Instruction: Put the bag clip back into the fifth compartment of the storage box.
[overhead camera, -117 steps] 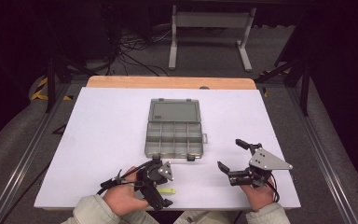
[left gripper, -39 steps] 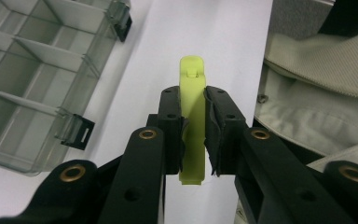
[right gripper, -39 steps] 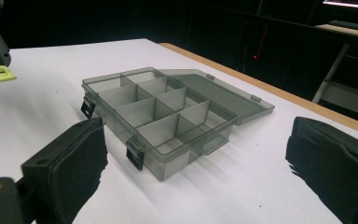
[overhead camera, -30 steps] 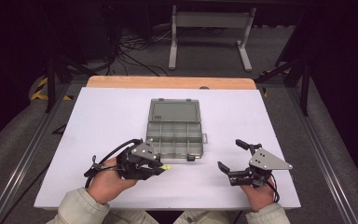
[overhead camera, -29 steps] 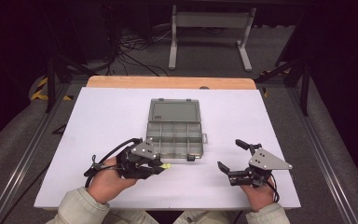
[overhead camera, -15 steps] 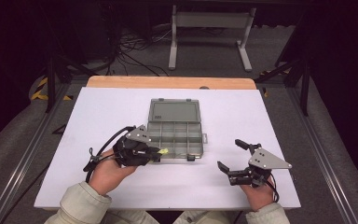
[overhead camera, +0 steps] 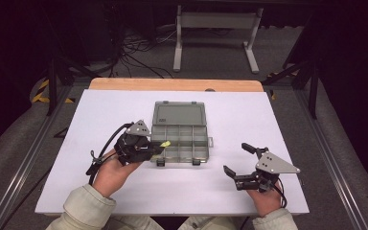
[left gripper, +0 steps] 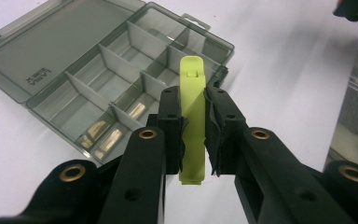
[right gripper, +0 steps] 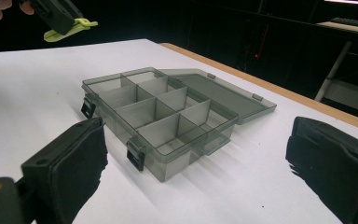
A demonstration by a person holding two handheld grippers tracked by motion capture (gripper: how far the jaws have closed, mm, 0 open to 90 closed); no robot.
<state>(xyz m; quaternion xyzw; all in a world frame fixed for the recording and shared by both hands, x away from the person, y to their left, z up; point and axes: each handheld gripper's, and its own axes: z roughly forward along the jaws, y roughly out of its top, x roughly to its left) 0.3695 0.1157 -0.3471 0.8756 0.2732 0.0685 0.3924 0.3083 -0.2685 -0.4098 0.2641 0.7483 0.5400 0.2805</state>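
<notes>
While the left gripper (left gripper: 193,135) clamps the green clip (left gripper: 192,116) over the organizer box (overhead camera: 179,139) near the tabletop's middle, the right gripper (overhead camera: 242,160), jaws apart, waits; a crooked release may land it on a divider.

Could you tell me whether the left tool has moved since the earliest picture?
Yes. The left tool, shut on the green clip, has moved up the table from the near edge to the organizer box.
</notes>
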